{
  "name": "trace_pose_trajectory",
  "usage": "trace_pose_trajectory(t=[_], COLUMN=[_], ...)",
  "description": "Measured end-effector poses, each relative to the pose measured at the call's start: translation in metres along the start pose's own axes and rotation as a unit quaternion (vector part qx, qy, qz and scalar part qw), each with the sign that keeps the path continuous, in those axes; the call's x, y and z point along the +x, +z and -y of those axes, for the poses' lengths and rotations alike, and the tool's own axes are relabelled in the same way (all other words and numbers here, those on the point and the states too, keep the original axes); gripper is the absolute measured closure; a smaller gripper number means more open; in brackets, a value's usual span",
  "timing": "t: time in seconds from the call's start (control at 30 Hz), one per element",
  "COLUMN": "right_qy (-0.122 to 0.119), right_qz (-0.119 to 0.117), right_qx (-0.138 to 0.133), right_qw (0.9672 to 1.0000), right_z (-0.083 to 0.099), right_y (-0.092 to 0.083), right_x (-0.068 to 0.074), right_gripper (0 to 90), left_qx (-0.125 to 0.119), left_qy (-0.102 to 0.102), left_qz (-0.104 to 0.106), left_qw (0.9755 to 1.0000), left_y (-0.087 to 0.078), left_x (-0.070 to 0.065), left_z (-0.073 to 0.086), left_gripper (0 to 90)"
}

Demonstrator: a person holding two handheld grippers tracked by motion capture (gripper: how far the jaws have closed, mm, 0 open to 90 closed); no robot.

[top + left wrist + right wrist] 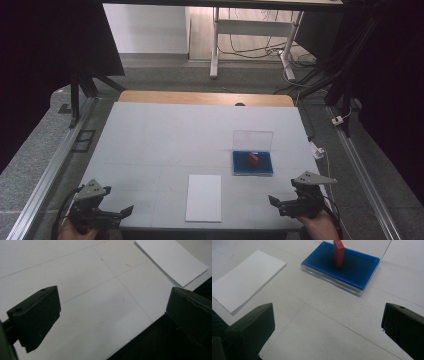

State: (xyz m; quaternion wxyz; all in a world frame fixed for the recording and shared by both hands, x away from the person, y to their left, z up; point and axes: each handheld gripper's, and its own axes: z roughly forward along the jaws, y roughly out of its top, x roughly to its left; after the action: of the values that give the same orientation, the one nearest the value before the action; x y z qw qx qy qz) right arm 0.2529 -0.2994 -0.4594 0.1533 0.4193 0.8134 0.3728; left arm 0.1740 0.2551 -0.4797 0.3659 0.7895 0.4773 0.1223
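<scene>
A blue ink pad (253,163) (342,268) in a clear case lies right of the table's middle, its clear lid (253,140) standing open at the back. A red stamp (253,158) (338,252) stands upright on the pad. A stack of white paper (204,197) (244,280) (172,261) lies near the front edge, left of the pad. My left gripper (112,215) (112,317) hovers open at the front left corner, nothing between its jaws. My right gripper (280,202) (327,330) is open at the front right, a short way in front of the pad.
The white tabletop (165,145) ends in a wooden strip (205,97) at the back. Metal rails (55,165) run along both sides. A white table frame (250,30) and loose cables stand on the floor beyond.
</scene>
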Motion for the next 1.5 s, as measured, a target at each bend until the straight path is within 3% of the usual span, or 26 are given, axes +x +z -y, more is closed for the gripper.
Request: trace_pose_trajectory(t=[0.2,0.47,1.07,1.5], right_qy=[-0.022,-0.001,0.010,-0.014], right_qz=[0.000,0.005,-0.004,-0.002], right_qx=[0.022,0.023,0.009,0.013], right_qw=[0.9995,0.9997,0.9999,0.9998], right_z=[-0.002,-0.002,-0.005,-0.013], right_y=[0.004,0.005,0.000,0.004], right_x=[0.004,0.000,-0.002,-0.002], right_gripper=[0.0,0.0,0.0,0.0], left_qx=[-0.005,-0.007,-0.010,-0.007], left_qy=[-0.007,-0.008,-0.015,-0.014], left_qz=[0.011,0.019,0.026,0.025], left_qw=[0.9999,0.9998,0.9995,0.9996], left_y=[-0.001,-0.002,-0.003,-0.002], left_x=[0.003,0.004,0.006,0.006], left_z=[0.001,0.001,0.002,0.002], left_gripper=[0.0,0.1,0.8,1.2])
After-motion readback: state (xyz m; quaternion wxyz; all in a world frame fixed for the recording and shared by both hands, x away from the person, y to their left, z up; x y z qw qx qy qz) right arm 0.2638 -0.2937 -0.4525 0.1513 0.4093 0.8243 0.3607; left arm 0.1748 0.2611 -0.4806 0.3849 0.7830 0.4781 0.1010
